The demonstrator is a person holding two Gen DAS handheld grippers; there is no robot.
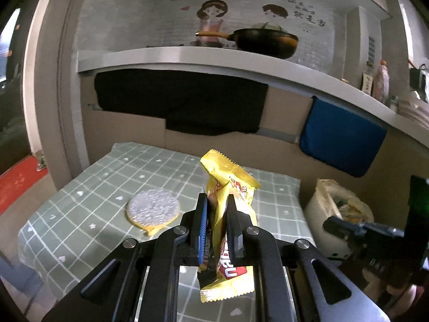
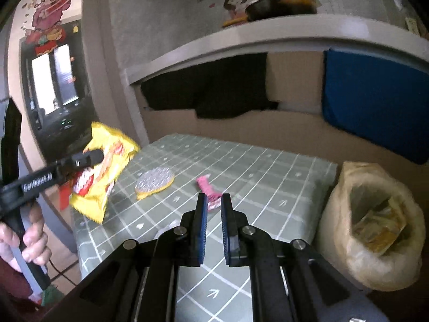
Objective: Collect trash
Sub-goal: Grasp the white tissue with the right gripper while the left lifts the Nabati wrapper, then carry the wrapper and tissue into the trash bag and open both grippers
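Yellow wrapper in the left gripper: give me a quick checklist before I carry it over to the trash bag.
1. Left gripper clamped on yellow wrapper: ok.
2. Wrapper lifted clear of the table: ok.
3. Trash bag mouth open: ok.
4. Right gripper holding the pink wrapper: cannot tell.
5. Table cleared: not ok, round pad remains.

left hand-held gripper (image 1: pixel 217 201) clamping yellow snack wrapper (image 1: pixel 230 187), above checked tablecloth (image 1: pixel 88 209)

wrapper (image 1: pixel 230 185): yellow, red logo | tablecloth (image 1: pixel 88 214): green, white grid | small wrapper (image 2: pixel 205 183): pink | cloth (image 1: pixel 343 139): blue
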